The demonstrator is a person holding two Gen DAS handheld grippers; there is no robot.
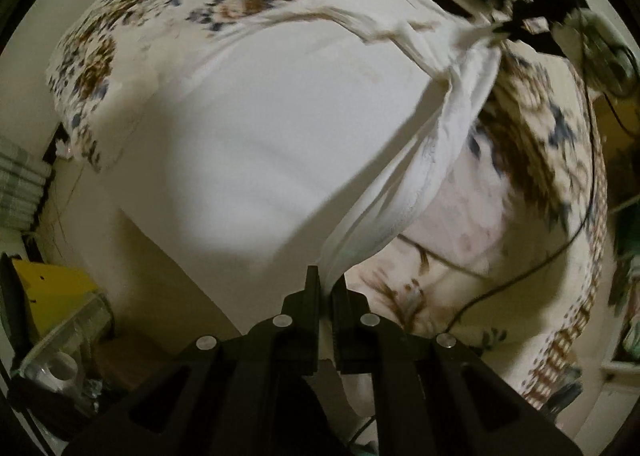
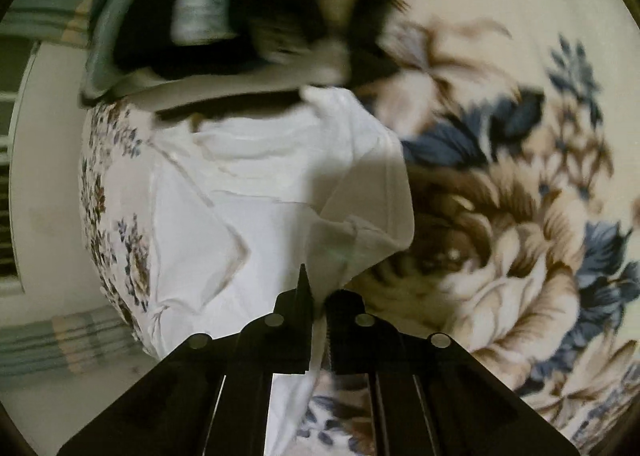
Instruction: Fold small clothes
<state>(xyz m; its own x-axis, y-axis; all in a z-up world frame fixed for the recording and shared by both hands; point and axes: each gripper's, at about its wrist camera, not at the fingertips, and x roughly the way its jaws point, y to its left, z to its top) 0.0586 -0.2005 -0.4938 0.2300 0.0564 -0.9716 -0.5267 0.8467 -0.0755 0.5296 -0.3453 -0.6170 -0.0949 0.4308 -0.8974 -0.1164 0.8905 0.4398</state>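
A white garment (image 1: 260,128) lies spread on a floral blanket (image 1: 532,128). My left gripper (image 1: 326,286) is shut on one edge of the garment and lifts it off the blanket. My right gripper (image 1: 505,29) shows far off in the left wrist view, pinching the opposite end of the same raised edge. In the right wrist view the right gripper (image 2: 320,296) is shut on the white garment (image 2: 240,196), whose corner is folded up over the rest. The floral blanket (image 2: 500,216) fills the right side of that view.
A black cable (image 1: 520,272) runs across the blanket at the right. A yellow box (image 1: 52,288) and a clear container (image 1: 64,352) sit at the lower left, off the bed. Dark blurred objects (image 2: 260,16) lie beyond the garment. Striped cloth (image 2: 52,340) is at the left.
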